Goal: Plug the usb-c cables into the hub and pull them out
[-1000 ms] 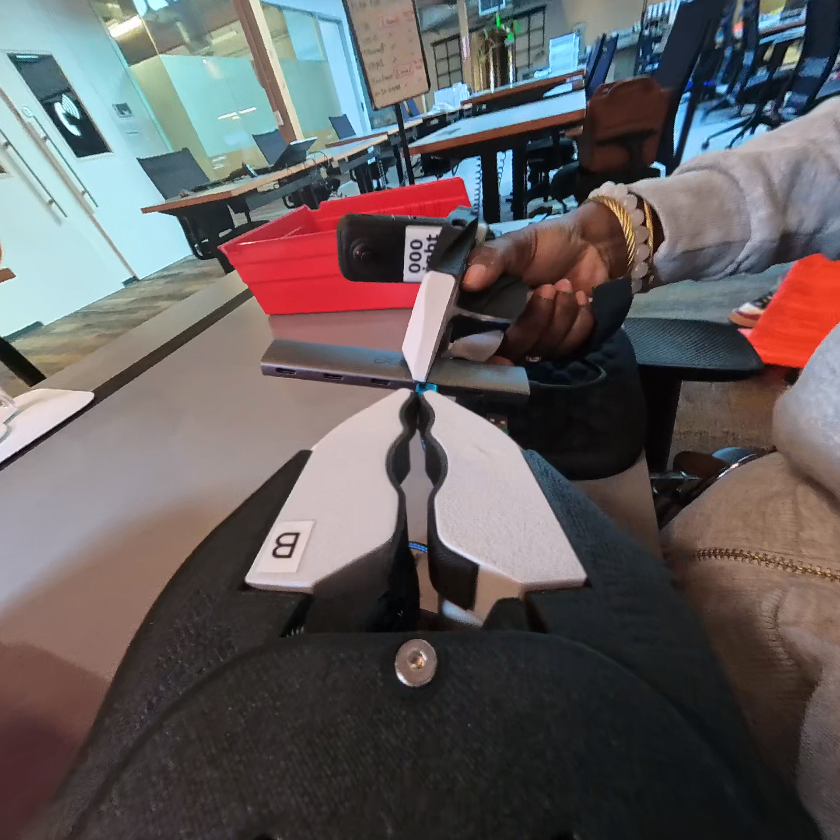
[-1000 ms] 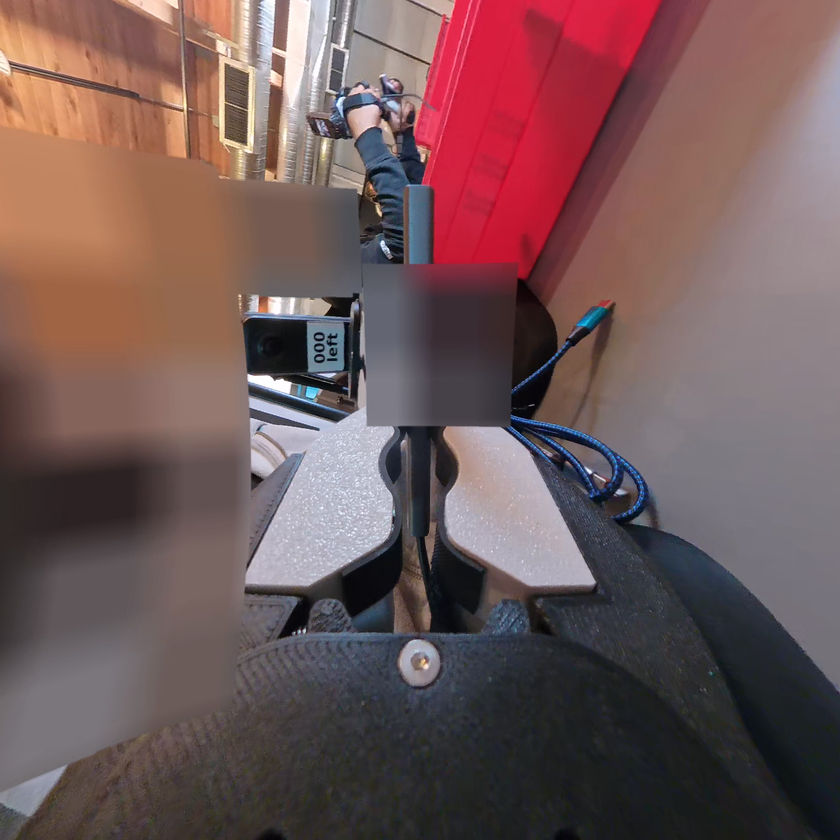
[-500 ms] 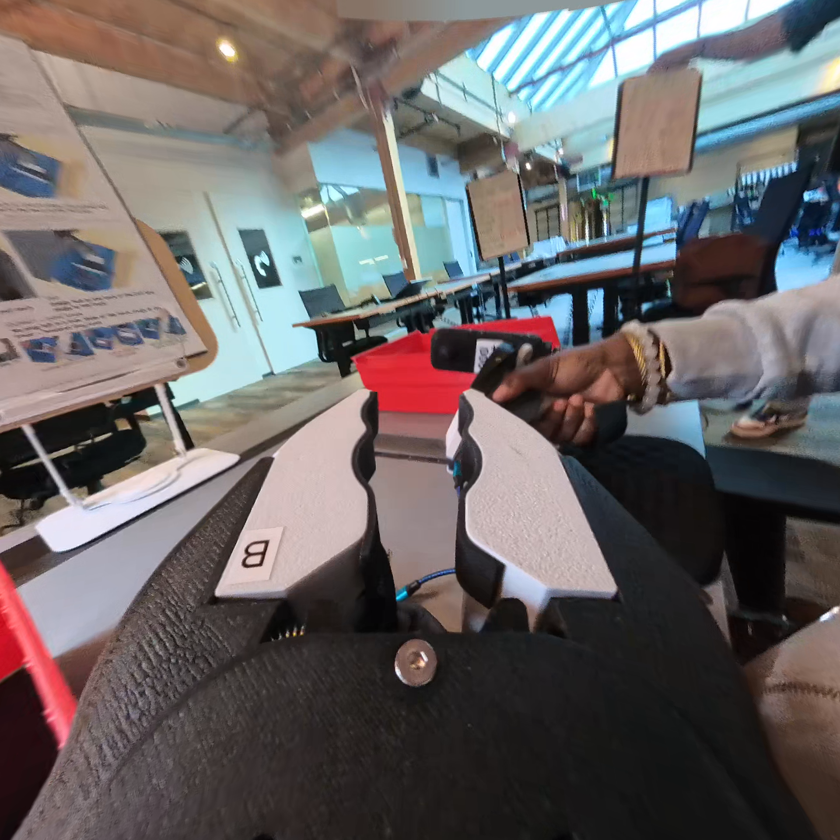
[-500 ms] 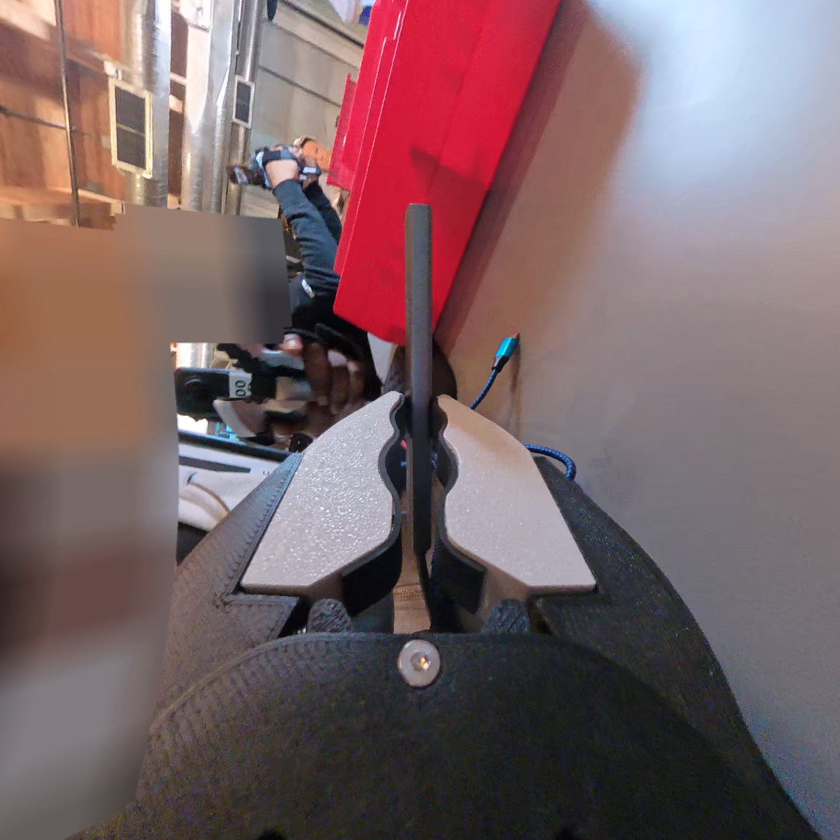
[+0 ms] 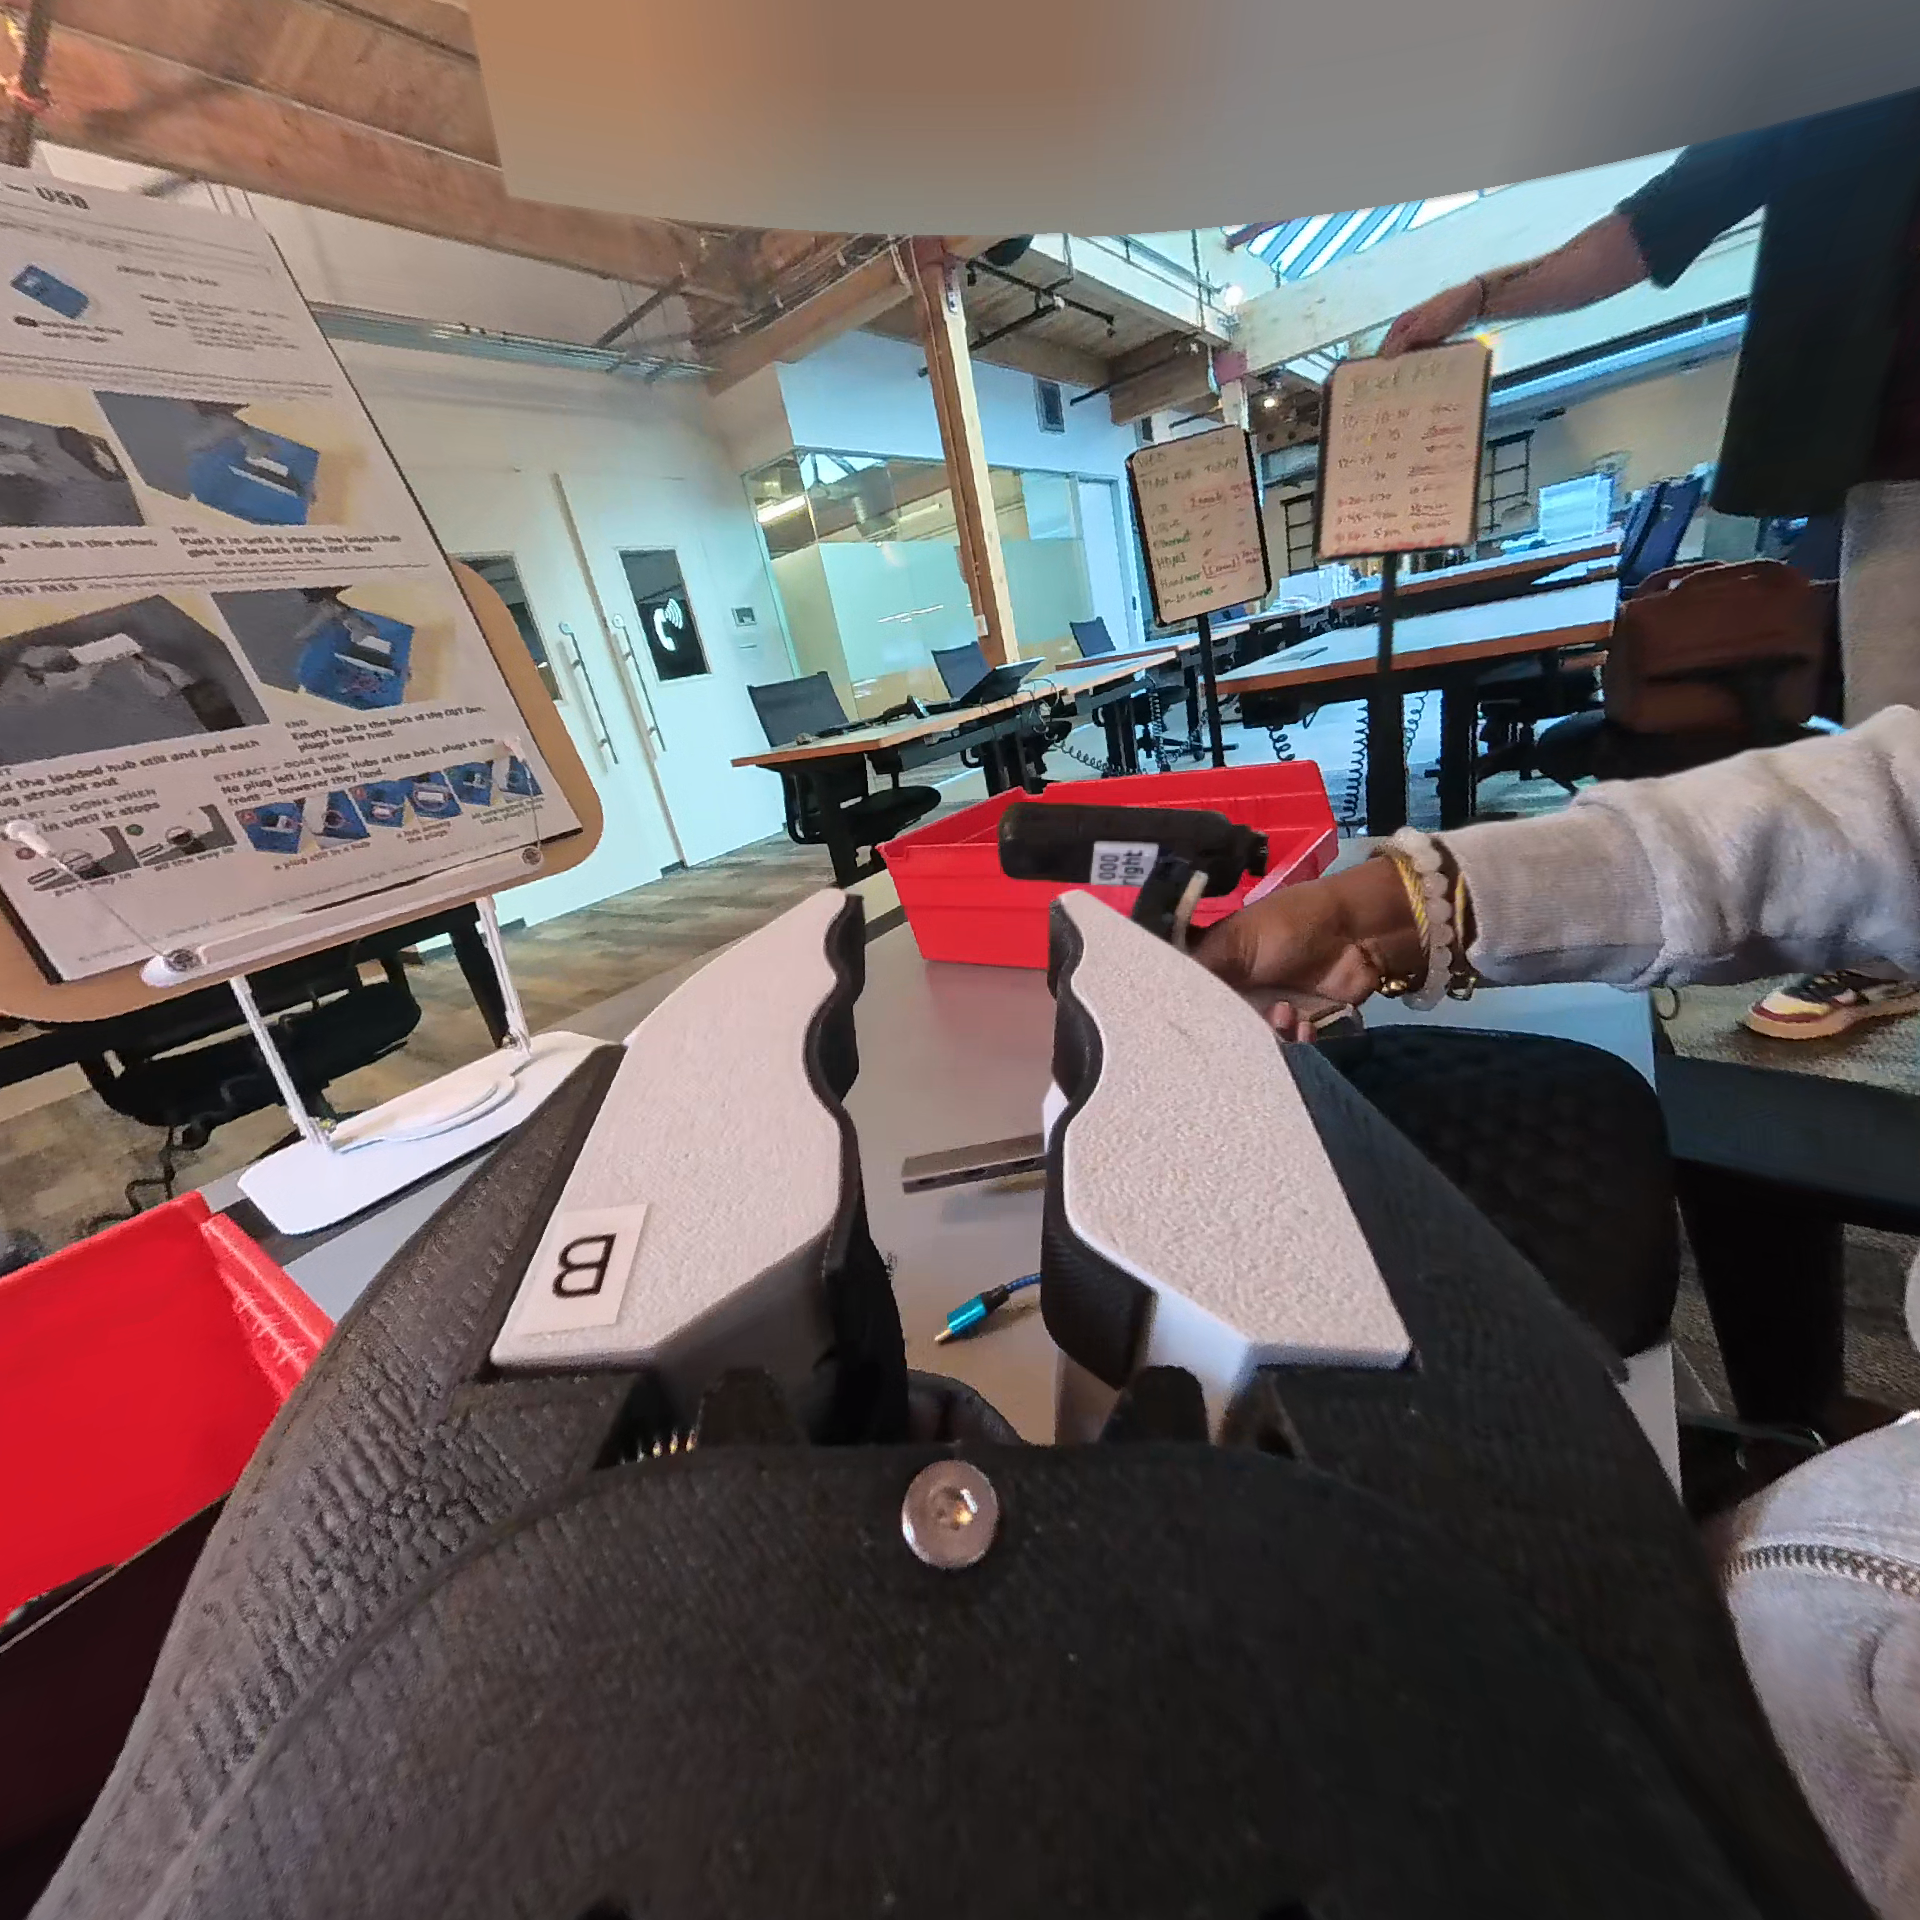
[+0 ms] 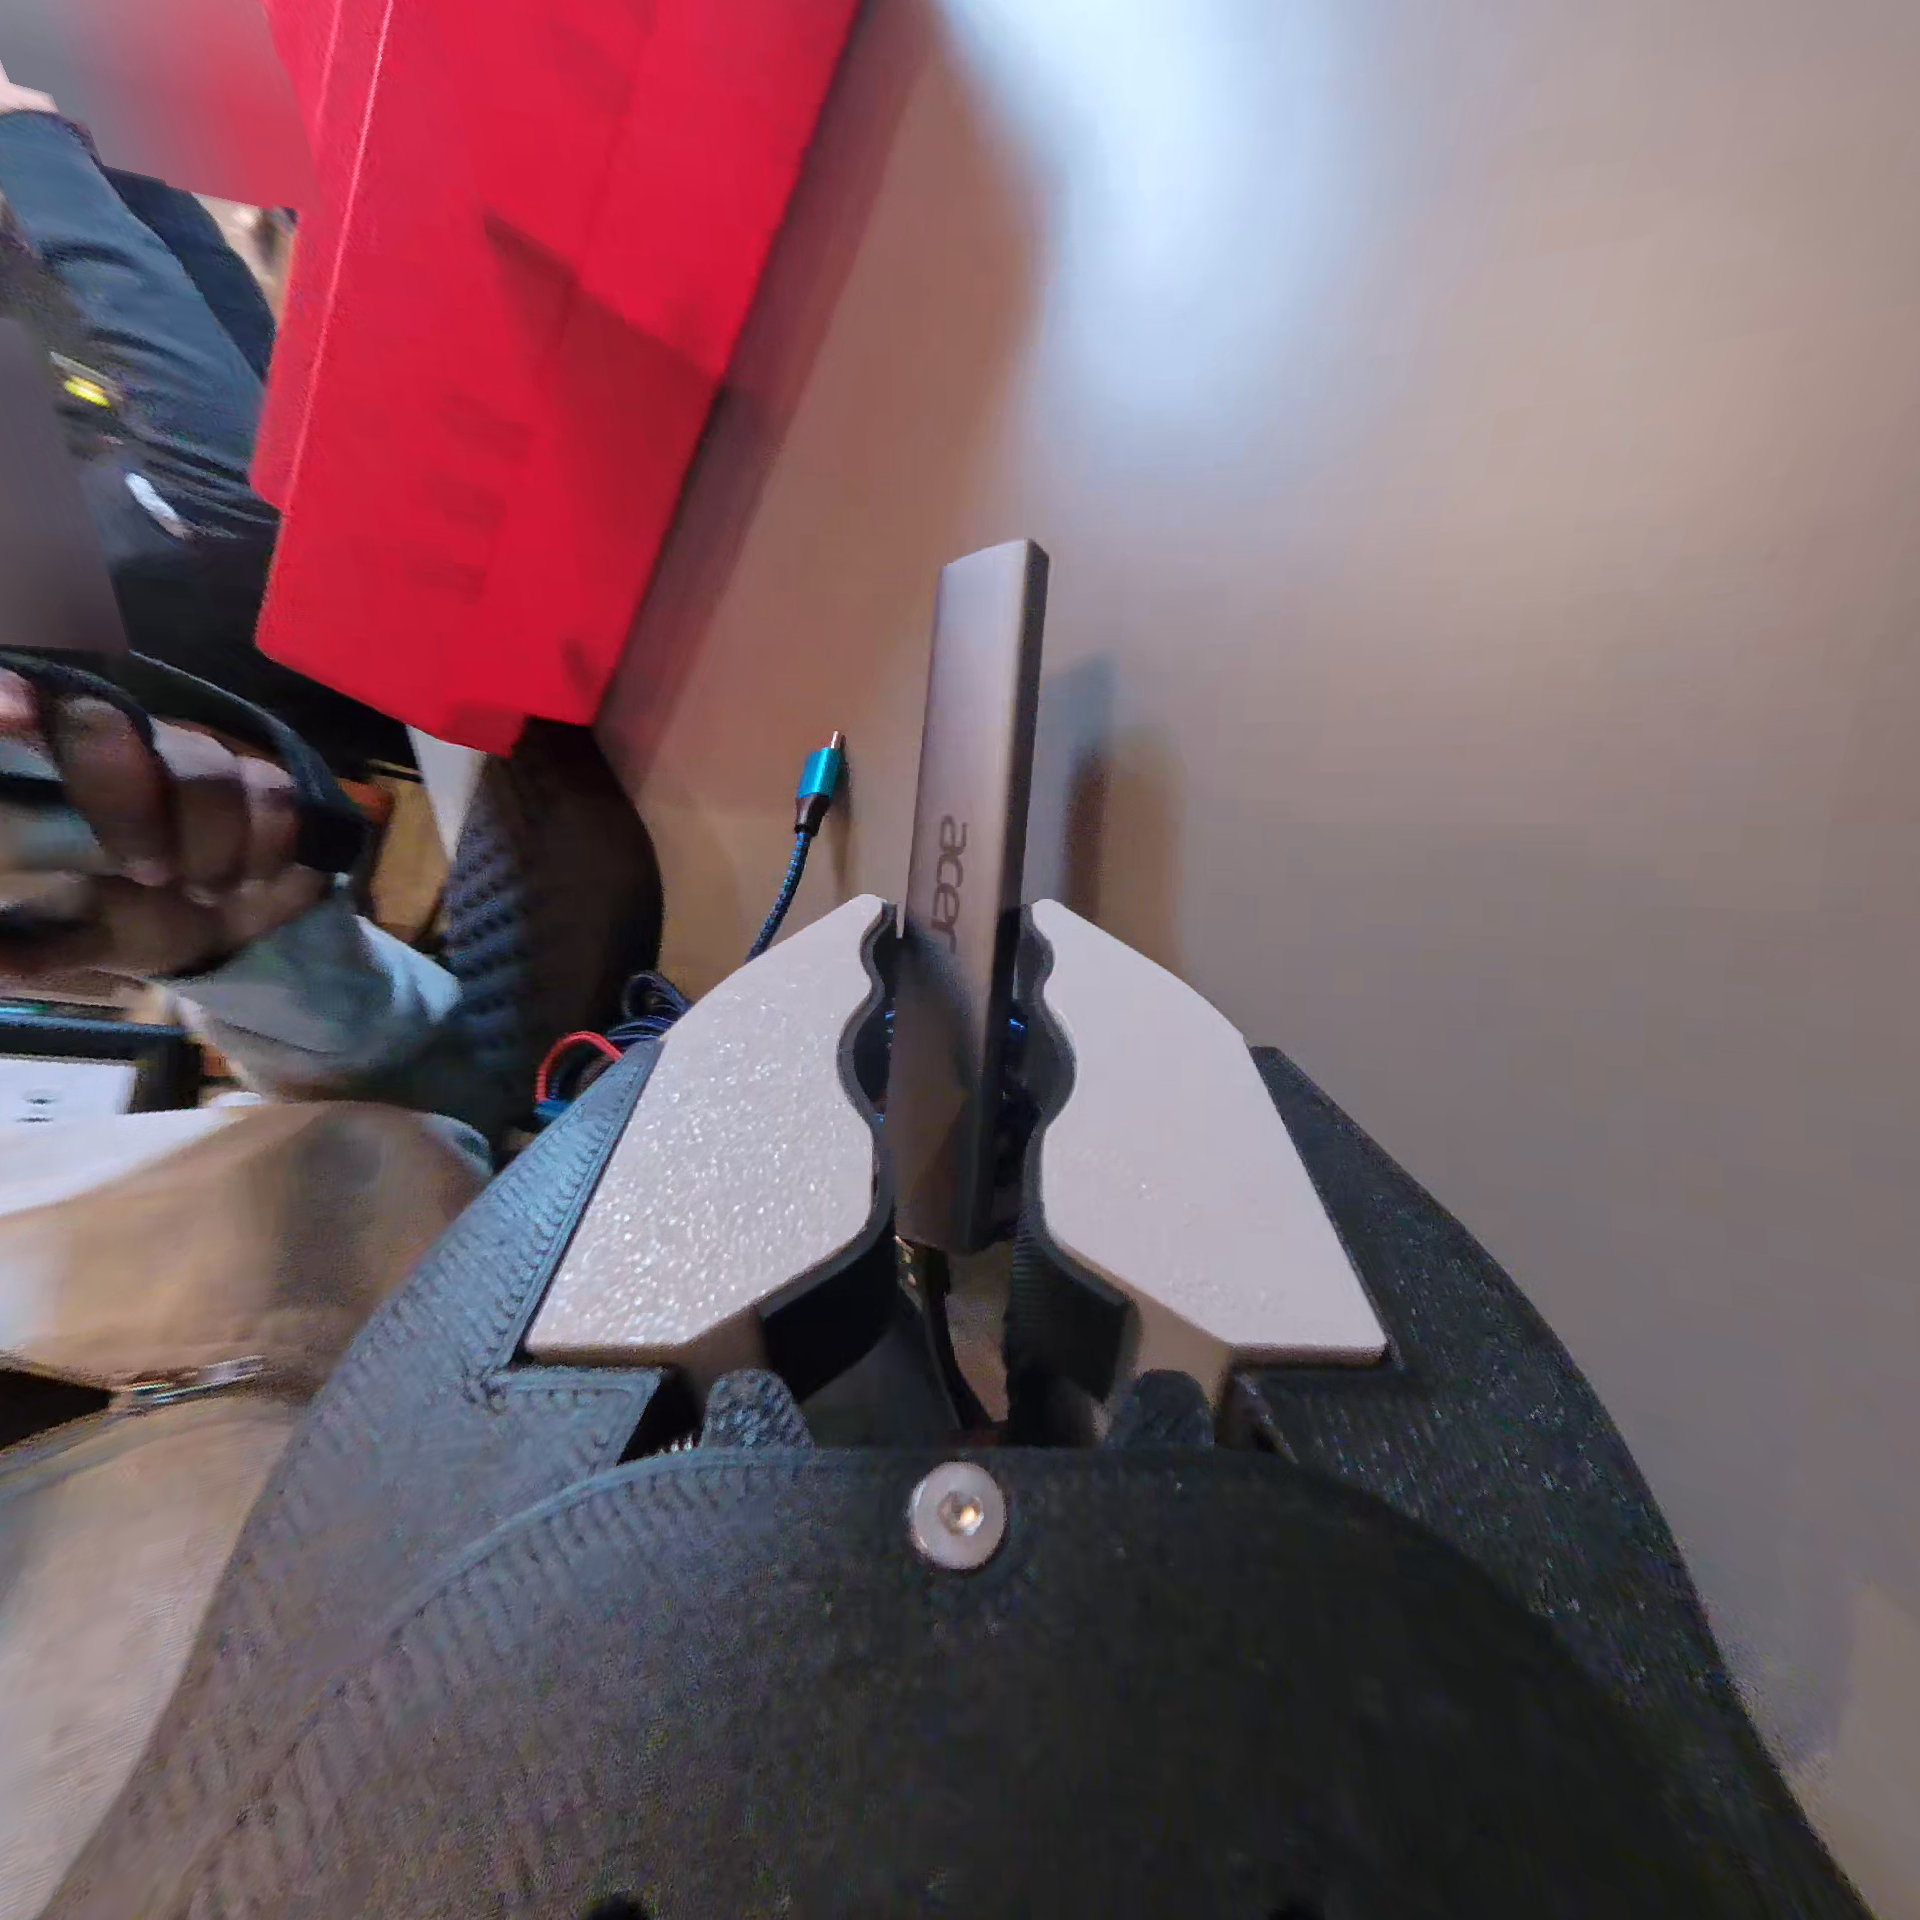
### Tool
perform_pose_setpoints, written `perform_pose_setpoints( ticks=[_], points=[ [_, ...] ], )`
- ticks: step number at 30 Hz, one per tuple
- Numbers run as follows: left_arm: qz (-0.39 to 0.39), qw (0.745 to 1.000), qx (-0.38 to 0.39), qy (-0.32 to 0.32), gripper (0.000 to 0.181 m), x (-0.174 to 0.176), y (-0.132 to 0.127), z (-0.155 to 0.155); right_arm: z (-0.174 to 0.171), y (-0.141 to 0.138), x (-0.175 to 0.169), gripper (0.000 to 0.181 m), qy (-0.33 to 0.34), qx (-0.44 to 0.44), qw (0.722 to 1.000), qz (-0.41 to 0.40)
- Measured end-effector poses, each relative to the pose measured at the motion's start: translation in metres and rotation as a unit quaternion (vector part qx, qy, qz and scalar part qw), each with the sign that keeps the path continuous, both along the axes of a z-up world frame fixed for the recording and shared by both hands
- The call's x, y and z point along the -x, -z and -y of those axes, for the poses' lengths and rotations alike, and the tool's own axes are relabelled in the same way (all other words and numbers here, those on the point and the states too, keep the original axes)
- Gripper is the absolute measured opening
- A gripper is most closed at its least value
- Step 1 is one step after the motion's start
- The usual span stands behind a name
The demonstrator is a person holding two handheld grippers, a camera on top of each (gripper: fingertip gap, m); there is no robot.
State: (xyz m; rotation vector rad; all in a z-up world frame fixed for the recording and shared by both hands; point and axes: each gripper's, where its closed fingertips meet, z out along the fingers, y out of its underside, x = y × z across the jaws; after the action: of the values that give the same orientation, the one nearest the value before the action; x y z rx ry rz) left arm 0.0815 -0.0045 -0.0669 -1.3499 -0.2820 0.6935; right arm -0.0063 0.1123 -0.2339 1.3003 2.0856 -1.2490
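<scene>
My left gripper [image 5: 956, 914] is open and empty, raised above the grey table [image 5: 935, 1029]. Through its gap I see one end of the dark grey hub [image 5: 971, 1155] low on the table. A blue USB-C plug [image 5: 977, 1317] on a braided cable lies loose nearer to me. In the right wrist view my right gripper [image 6: 958, 914] has its fingers parted wider than the hub [image 6: 982, 727] is thick. The hub leans tilted between them, close over the table, and is not clamped. The blue plug [image 6: 819, 779] lies beside it, unplugged.
A red bin [image 5: 1288, 800] stands at the table's far side and also shows in the right wrist view [image 6: 499, 364]. Another red bin [image 5: 125, 1351] is at my near left. An instruction board on a white stand [image 5: 208, 623] stands to the left. Coiled cables [image 6: 623, 1029] lie near the table edge. About 20 cm separates my left fingertips from my right.
My left gripper opened, let go of the blue plug and drew back upward; the plug now lies on the table. My right fingers spread apart and the hub tipped from edge-on to tilted.
</scene>
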Motion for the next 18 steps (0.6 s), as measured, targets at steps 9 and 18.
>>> perform_pose_setpoints(
  ticks=[9,18],
  points=[
    [0.076,0.995,0.055,-0.042,0.043,0.015,0.013,0.026,-0.003,-0.07,-0.005,0.084,0.021,-0.045,0.939,-0.341],
    [0.202,0.959,0.162,-0.112,0.062,0.036,0.015,0.13,-0.014,-0.114,-0.053,0.108,0.141,-0.02,0.801,-0.581]
  ],
)
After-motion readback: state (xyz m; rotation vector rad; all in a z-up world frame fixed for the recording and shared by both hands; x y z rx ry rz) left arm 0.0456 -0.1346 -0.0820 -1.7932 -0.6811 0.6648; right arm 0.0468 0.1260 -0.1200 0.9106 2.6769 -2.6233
